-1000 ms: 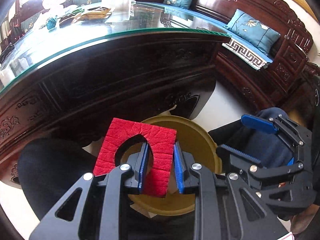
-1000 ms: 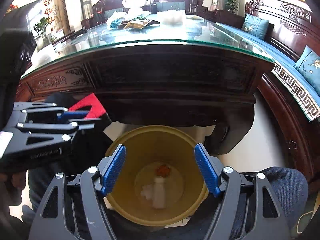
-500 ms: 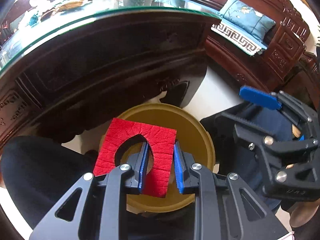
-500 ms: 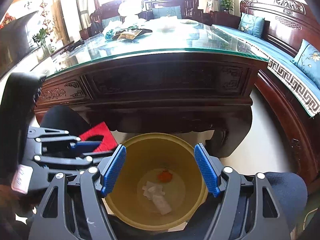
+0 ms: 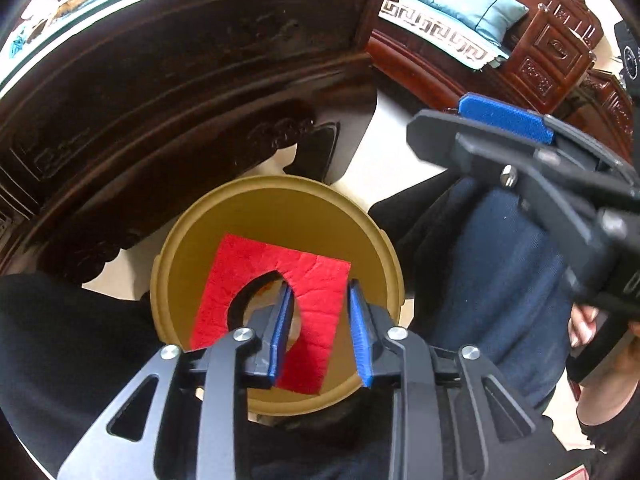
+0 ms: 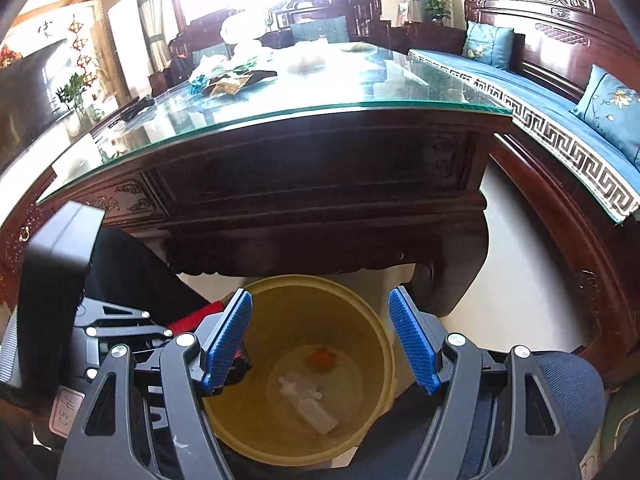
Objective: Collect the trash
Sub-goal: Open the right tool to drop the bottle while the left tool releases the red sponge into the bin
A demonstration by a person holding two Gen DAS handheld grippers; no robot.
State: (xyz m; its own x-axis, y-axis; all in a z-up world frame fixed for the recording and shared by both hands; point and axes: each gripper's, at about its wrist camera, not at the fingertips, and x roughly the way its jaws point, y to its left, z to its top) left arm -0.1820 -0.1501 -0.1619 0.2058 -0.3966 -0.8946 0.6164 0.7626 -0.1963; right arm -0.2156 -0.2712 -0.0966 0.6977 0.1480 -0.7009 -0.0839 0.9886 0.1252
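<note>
The left gripper [image 5: 318, 320] is holding its fingers a strip's width apart and appears to be pinching the red sheet [image 5: 316, 280] across that strip: the left finger is sitting in the sheet's cut-out hole and the right finger is pressing on its outer right edge. The sheet is facing the camera, stiff and flat. Over the last second this gripper has been swinging downward and inward. The mustard-yellow bin [image 5: 280, 184], earlier only partly behind the sheet, is now lying squarely under it in the lower centre of the frame, while the dark carved table has been sliding off toward the top. The right gripper [image 6: 320, 344] is keeping its fingers spread wide with nothing between them. It is hovering over the same bin, where white scraps [image 6: 308, 404] and an orange bit [image 6: 320, 358] are lying on the bottom. In the right wrist view a sliver of red is showing at the bin's left rim, so the sheet is over the opening and not yet inside. For the task this likely means the carry is nearly done — parting the left fingers here should let the sheet drop in, though its flat, broad shape could catch on the rim. Further out, in the upper left of the right wrist view, wrappers [image 6: 228, 84] are still lying on the glass-topped table [image 6: 280, 120] — more to collect.
</note>
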